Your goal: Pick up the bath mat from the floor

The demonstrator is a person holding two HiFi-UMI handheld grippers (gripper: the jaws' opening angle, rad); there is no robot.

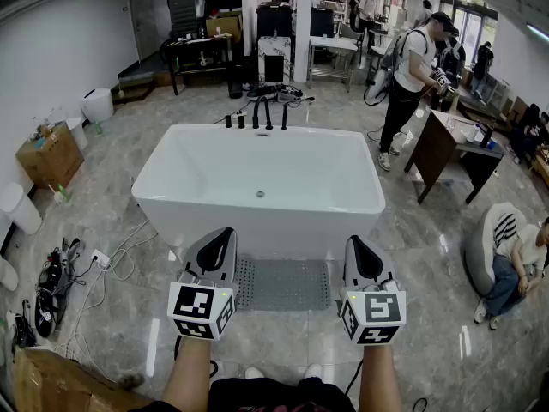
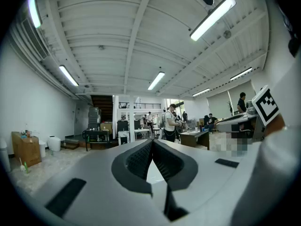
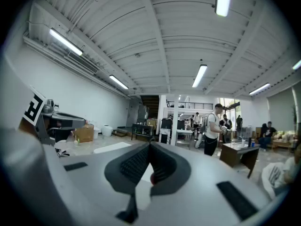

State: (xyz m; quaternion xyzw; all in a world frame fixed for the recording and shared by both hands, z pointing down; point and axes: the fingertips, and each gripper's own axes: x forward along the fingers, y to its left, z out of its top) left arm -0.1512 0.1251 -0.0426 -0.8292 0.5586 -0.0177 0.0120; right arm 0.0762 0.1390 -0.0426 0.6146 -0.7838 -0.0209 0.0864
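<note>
A grey perforated bath mat [image 1: 283,283] lies flat on the marble floor, right in front of the white bathtub [image 1: 257,187]. My left gripper [image 1: 220,244] hovers above the mat's left edge, jaws shut with nothing between them. Above the mat's right edge is my right gripper [image 1: 361,252], also shut and empty. In the left gripper view the jaws of the left gripper [image 2: 152,142] meet at the tips and point level across the room. The right gripper [image 3: 150,146] in its own view is likewise closed. The mat is hidden in both gripper views.
Black taps [image 1: 257,114] stand behind the tub. Cables and a power strip [image 1: 60,269] lie on the floor at left, with a cardboard box [image 1: 51,154] farther back. A person [image 1: 410,75] stands by a dark desk [image 1: 450,148] at right; another person [image 1: 508,260] sits on the floor.
</note>
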